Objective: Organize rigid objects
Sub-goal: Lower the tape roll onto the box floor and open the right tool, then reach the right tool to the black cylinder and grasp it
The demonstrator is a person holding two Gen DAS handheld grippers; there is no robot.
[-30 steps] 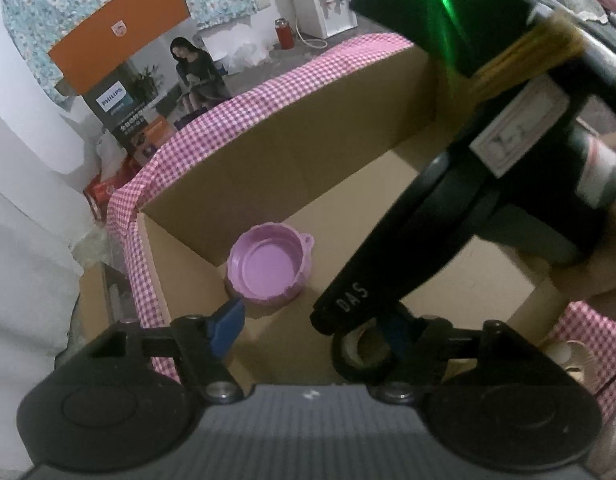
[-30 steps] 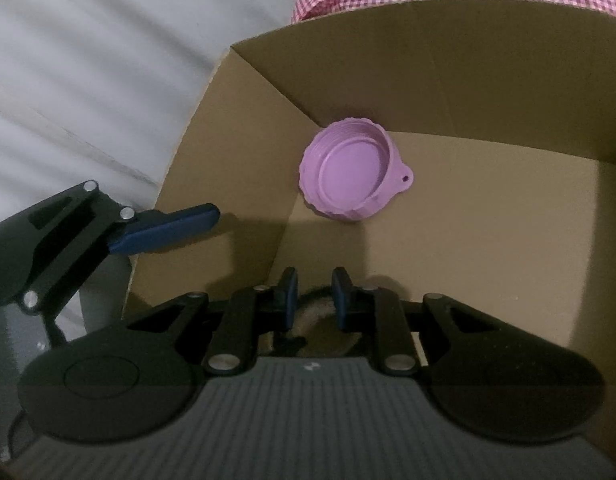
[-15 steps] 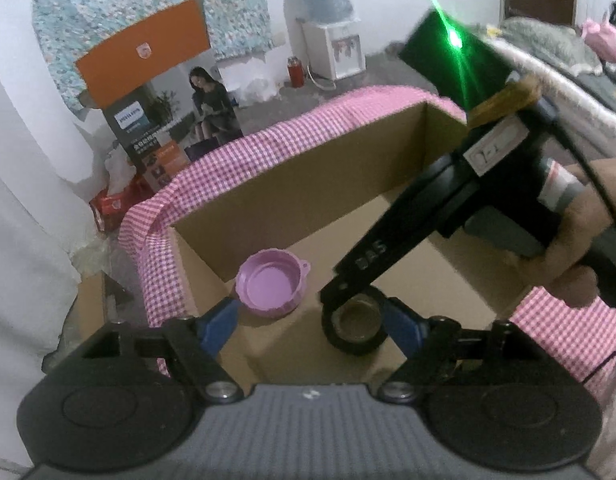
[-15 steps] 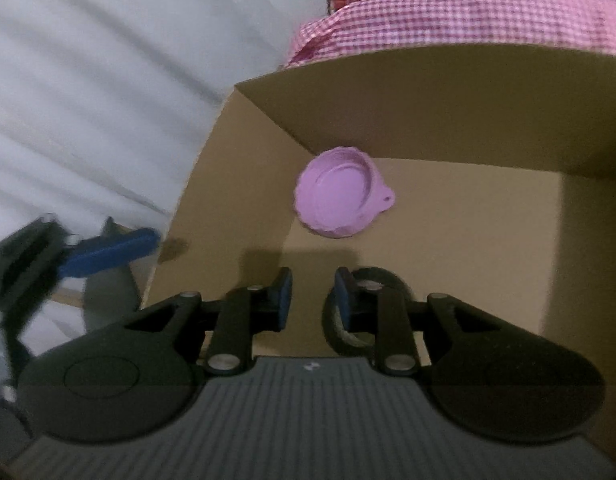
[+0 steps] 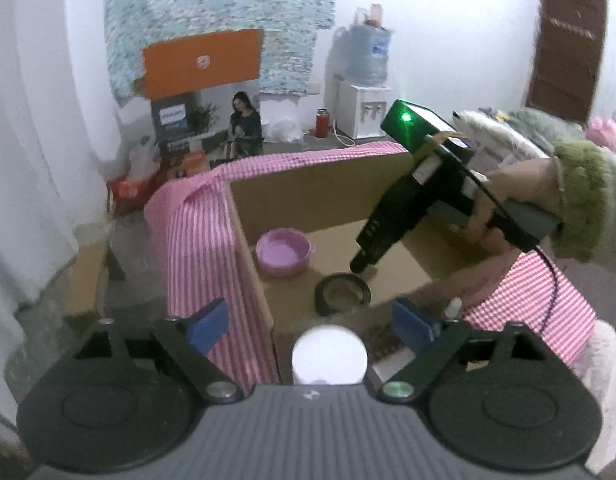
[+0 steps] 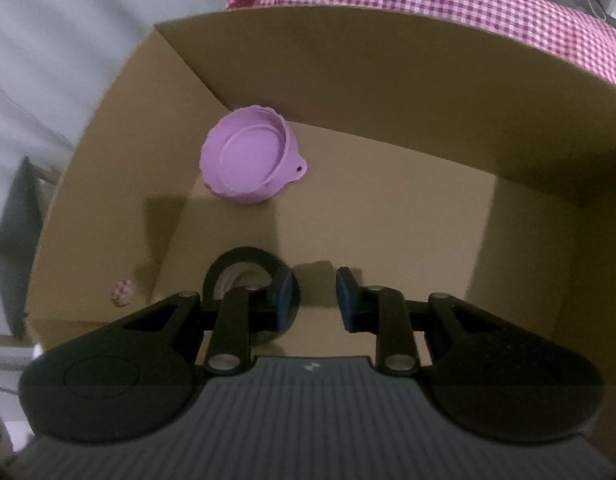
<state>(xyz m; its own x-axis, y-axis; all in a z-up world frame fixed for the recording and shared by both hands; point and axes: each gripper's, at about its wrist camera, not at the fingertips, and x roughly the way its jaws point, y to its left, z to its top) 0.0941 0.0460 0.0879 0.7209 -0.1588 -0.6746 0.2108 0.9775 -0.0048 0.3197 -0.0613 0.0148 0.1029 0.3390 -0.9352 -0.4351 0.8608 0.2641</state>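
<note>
Reaching over a round white plastic cap [image 5: 328, 354] just below us, we find the left gripper [image 5: 314, 320] spread wide, its jaws having just been opening, nothing between them. Deeper in the brown cardboard box [image 6: 388, 92], the right gripper [image 6: 312, 298] hangs narrowly parted and empty beside the black tape roll [image 5: 342, 293]. Farthest, near the box's corner, sits the lilac plastic lid [image 6: 249, 156]: light, stiff and slick by our guess, best pinched across its rim.

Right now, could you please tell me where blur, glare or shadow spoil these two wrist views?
Left wrist view: the round white object between the open left gripper fingers is blown out by glare, the room behind is softly blurred, and fisheye bends the walls. Right wrist view: sharper but dim; shadow covers the brown cardboard box floor around the black tape roll.
</note>
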